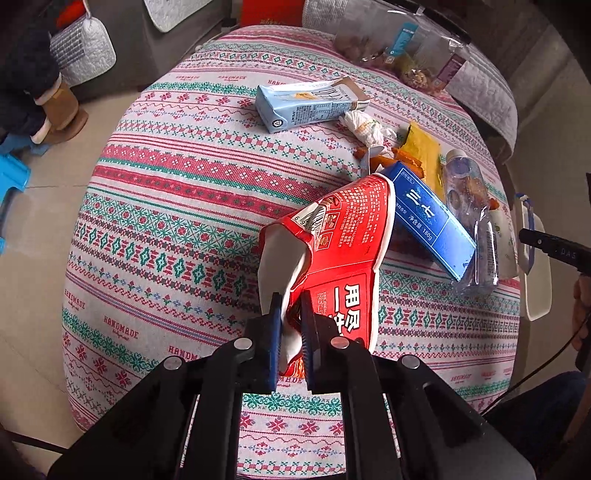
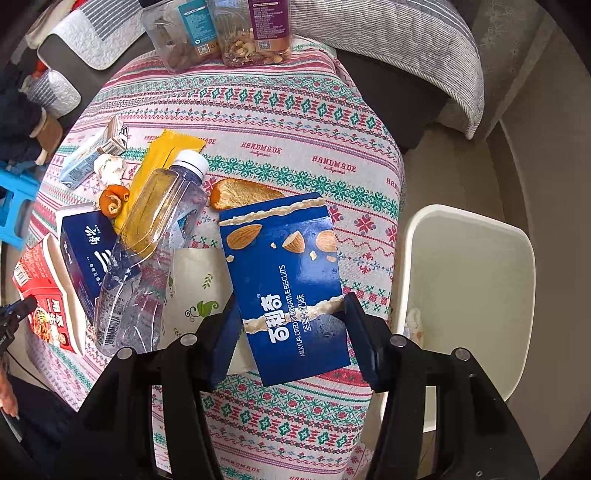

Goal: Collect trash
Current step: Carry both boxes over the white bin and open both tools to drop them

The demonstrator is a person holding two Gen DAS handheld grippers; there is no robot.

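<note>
My left gripper is shut on the edge of a red paper noodle tub, which is crushed and lifted over the patterned tablecloth; the tub also shows in the right wrist view. My right gripper is shut on a blue biscuit box, its jaws wide on the box's two sides. A white bin stands off the table's right edge, with a bit of paper inside. A dark blue carton, a crushed clear bottle and a light blue milk carton lie on the table.
Orange peel, a bread slice, a yellow wrapper and a crumpled tissue lie mid-table. Two jars of nuts stand at the far edge. A grey sofa lies behind; a blue stool is on the floor at left.
</note>
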